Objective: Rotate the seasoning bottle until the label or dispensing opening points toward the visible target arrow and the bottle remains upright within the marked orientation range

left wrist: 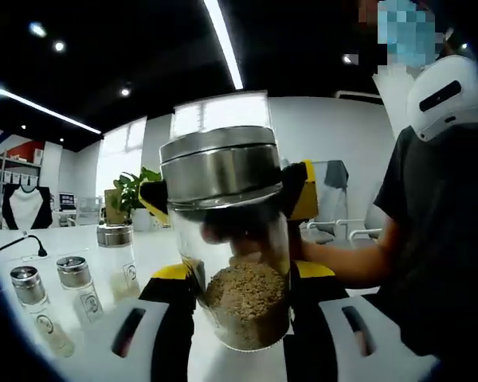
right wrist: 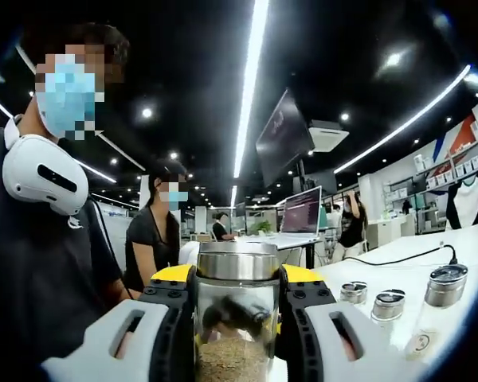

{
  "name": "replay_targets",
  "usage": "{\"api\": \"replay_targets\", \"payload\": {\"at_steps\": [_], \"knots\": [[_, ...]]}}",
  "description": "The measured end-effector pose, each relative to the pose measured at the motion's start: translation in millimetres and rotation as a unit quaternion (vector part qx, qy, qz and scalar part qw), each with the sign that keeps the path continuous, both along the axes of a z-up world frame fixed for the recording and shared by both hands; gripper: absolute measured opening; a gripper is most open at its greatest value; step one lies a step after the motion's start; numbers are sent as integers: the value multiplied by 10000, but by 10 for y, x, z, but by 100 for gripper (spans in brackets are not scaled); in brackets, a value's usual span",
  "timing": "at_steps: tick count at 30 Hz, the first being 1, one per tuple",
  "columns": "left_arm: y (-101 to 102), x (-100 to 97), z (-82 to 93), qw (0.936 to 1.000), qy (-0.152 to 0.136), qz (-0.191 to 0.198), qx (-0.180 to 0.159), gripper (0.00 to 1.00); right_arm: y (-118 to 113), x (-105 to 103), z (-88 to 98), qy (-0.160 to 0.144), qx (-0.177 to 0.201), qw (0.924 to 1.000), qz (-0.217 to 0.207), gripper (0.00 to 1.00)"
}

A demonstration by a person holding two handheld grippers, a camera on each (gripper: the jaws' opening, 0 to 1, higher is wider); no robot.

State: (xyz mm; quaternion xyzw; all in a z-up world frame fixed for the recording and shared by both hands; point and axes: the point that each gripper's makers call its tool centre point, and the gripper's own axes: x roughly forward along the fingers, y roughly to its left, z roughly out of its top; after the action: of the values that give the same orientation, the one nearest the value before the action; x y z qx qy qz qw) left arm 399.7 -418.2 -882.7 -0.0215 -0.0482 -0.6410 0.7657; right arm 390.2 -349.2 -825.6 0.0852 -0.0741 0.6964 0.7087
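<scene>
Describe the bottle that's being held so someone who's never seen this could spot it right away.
Start at the white table with three small shakers standing on it. Above it, both grippers, left and right, clamp one bottle. It is clear glass with a wide steel cap, part filled with tan grains, and off the table, unlike the shakers.

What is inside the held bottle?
The bottle holds tan granular seasoning filling the lower part; above it the glass is empty. The steel lid hides the dispensing opening.

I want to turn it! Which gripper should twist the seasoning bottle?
Probably right: the right gripper pinches the seasoning bottle up by its lid, while the left gripper steadies it lower down.
</scene>
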Motion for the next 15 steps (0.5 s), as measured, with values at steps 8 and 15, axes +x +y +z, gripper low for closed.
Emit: {"api": "replay_targets", "payload": {"at_steps": [8, 15], "knots": [[114, 348, -95, 9908, 141, 1244, 516, 47, -33, 278, -51, -201, -119, 9970, -739, 38], [258, 546, -159, 9746, 218, 2063, 842, 46, 59, 368, -104, -584, -393, 9903, -1194, 37]]}}
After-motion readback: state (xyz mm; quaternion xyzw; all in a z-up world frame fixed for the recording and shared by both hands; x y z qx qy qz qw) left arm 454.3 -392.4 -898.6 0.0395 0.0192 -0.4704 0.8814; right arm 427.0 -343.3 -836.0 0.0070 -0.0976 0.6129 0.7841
